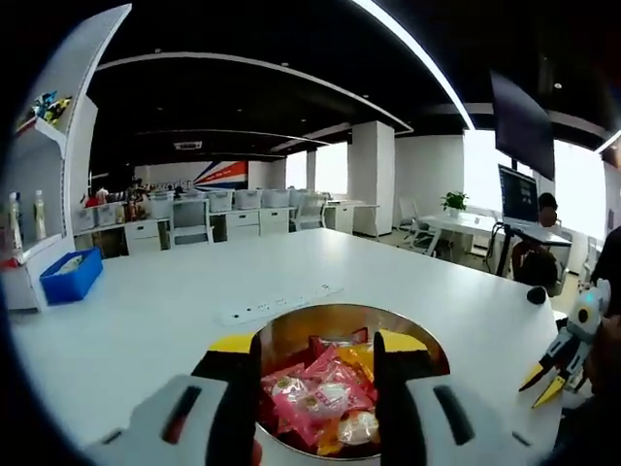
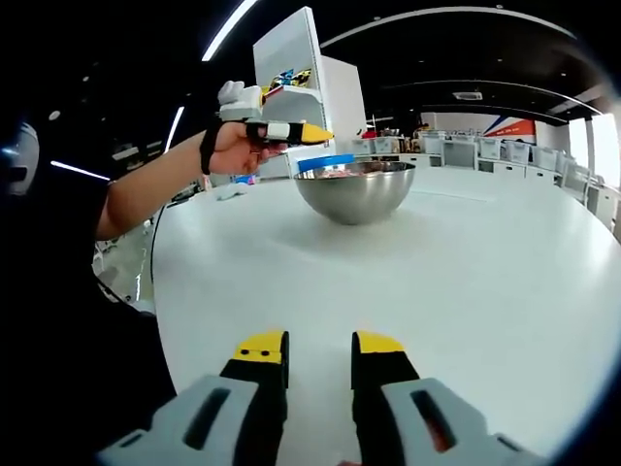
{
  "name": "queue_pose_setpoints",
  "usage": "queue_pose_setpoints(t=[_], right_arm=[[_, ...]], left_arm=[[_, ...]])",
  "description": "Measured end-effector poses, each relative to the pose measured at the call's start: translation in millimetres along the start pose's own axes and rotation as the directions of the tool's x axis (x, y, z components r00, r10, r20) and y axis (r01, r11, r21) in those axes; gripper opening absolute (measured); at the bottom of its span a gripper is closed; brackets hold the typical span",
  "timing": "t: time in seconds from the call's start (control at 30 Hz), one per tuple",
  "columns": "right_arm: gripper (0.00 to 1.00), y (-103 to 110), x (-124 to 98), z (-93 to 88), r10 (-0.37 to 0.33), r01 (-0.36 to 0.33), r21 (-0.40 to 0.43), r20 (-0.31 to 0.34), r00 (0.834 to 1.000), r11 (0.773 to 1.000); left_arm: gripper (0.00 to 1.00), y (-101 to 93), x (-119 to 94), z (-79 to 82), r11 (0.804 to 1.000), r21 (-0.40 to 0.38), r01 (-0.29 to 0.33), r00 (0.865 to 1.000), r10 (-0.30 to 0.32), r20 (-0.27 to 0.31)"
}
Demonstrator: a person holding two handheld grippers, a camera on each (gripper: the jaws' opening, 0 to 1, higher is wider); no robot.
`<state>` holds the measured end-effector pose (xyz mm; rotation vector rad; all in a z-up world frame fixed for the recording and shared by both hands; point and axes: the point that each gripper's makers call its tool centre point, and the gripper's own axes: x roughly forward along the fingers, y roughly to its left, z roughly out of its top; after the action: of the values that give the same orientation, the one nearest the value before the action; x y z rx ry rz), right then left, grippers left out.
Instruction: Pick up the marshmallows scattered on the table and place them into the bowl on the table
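We see L claw [image 1: 315, 342] open, empty, hovering over steel bowl [image 1: 291, 330] w/ wrapped marshmallows [image 1: 320, 398] inside, on white bench [image 1: 146, 311]. R claw [image 2: 320, 347] open, empty, low over bench.

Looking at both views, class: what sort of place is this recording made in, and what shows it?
Most likely an open-plan office. Rows of desks with white storage bins run along the far wall, a monitor stands on a desk by the windows, and a power strip lies on the large white table.
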<state>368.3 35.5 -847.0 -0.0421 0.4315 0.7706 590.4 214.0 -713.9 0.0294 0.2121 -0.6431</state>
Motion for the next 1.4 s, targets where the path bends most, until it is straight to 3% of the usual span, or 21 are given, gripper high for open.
queue_pose_setpoints(t=[0.1, 0.27, 0.57, 0.7, 0.93, 1.2, 1.4], right_arm=[[0.26, 0.3, 0.7, 1.7, 0.002, -0.002, -0.002, 0.002, 1.000, 1.000], [0.26, -0.5, 3.0, 3.5, 0.003, -0.003, -0.005, -0.001, 1.000, 1.000], [0.26, -0.3, 7.5, 7.8, 0.005, -0.005, -0.008, 0.001, 1.000, 1.000], [0.26, 2.1, 10.6, 8.9, 0.012, -0.012, -0.015, -0.005, 1.000, 1.000], [0.26, 1.3, 11.7, 14.9, 0.006, -0.006, -0.016, 0.006, 1.000, 1.000], [0.26, -0.3, 10.8, 10.7, -0.006, 0.006, -0.011, -0.004, 1.000, 1.000], [0.26, -0.4, 11.2, 10.1, -0.008, 0.008, -0.008, -0.003, 1.000, 1.000]], left_arm=[[0.46, -1.6, -6.5, 3.8, 0.999, -0.042, 0.035, 0.999, -0.034, 0.022], [0.44, 10.5, -18.4, 6.1, 0.999, -0.029, 0.044, 0.998, -0.043, 0.040], [0.43, 8.6, -43.1, -11.3, 0.994, -0.025, 0.109, 0.994, -0.108, 0.035], [0.44, 12.6, -49.3, -15.5, 0.994, 0.003, 0.109, 0.993, -0.109, 0.036], [0.44, 2.0, -60.9, -23.9, 0.992, 0.025, 0.127, 0.991, -0.128, 0.043], [0.44, -16.5, -75.5, -50.1, 0.989, 0.059, 0.138, 0.990, -0.139, 0.021], [0.44, -20.5, -77.7, -71.5, 0.988, 0.031, 0.154, 0.988, -0.155, 0.007]])
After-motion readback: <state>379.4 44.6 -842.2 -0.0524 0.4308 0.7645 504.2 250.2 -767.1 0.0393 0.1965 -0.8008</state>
